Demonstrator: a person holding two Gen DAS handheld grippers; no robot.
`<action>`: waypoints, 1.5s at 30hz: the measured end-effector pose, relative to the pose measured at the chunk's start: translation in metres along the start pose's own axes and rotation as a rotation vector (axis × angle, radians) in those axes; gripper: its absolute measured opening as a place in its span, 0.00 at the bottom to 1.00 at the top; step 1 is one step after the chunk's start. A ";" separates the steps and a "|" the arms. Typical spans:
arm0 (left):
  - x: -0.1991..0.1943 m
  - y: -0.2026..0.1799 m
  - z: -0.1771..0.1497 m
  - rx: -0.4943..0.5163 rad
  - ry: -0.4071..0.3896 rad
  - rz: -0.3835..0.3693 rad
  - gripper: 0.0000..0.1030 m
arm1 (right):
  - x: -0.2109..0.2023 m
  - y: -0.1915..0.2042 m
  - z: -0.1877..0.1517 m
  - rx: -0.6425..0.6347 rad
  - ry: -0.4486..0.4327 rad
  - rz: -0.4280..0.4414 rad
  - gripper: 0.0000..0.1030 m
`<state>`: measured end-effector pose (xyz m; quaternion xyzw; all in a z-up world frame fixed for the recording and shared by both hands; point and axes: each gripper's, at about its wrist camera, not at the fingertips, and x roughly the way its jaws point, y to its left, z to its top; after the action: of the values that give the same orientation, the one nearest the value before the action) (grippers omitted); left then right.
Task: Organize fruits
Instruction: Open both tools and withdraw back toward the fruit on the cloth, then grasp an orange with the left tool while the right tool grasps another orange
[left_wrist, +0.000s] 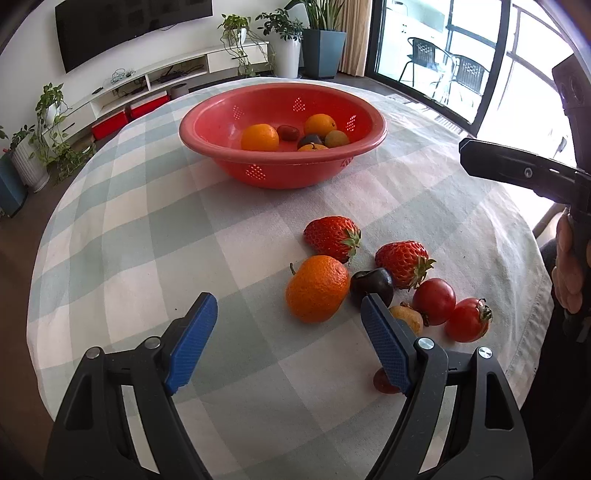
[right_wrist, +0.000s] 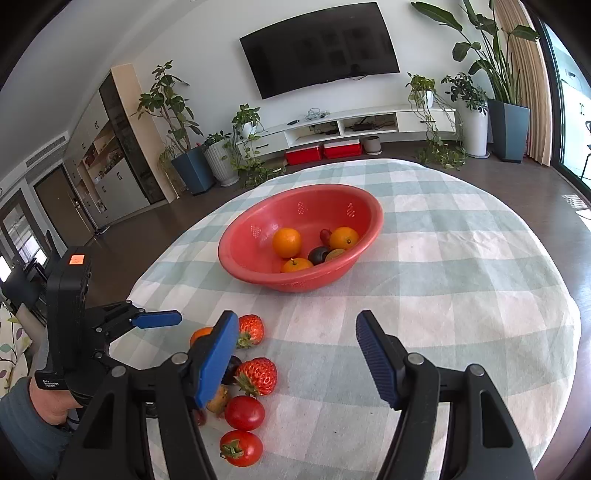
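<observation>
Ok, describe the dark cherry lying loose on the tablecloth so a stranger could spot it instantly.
Start at the red colander, then come down the checked tablecloth to the loose fruit cluster. The cherry sits between the orange mandarin and a strawberry, the only near-black, glossy fruit there.

Bright daylight floods my views from the tall glass doors (left_wrist: 424, 48), upper right; sharp focus, fisheye-bent, dark corners.

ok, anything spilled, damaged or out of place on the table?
Nothing spilled or damaged. The bowl sits upright with some fruit inside. The rest is loose on the cloth: orange, two strawberries, two tomatoes and a few small fruits.
</observation>
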<state>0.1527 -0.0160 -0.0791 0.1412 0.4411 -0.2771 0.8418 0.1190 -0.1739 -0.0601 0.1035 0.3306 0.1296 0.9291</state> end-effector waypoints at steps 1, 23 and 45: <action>0.002 0.000 0.000 0.003 0.003 -0.006 0.77 | 0.000 0.000 -0.001 -0.001 0.001 0.001 0.67; 0.010 0.014 0.011 0.034 -0.012 -0.179 0.48 | 0.002 -0.003 -0.003 0.009 0.014 0.013 0.67; 0.001 0.007 0.002 0.149 -0.018 -0.219 0.48 | 0.006 -0.003 -0.008 0.008 0.023 0.016 0.67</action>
<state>0.1588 -0.0121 -0.0791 0.1519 0.4245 -0.4005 0.7977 0.1187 -0.1740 -0.0699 0.1085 0.3410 0.1368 0.9237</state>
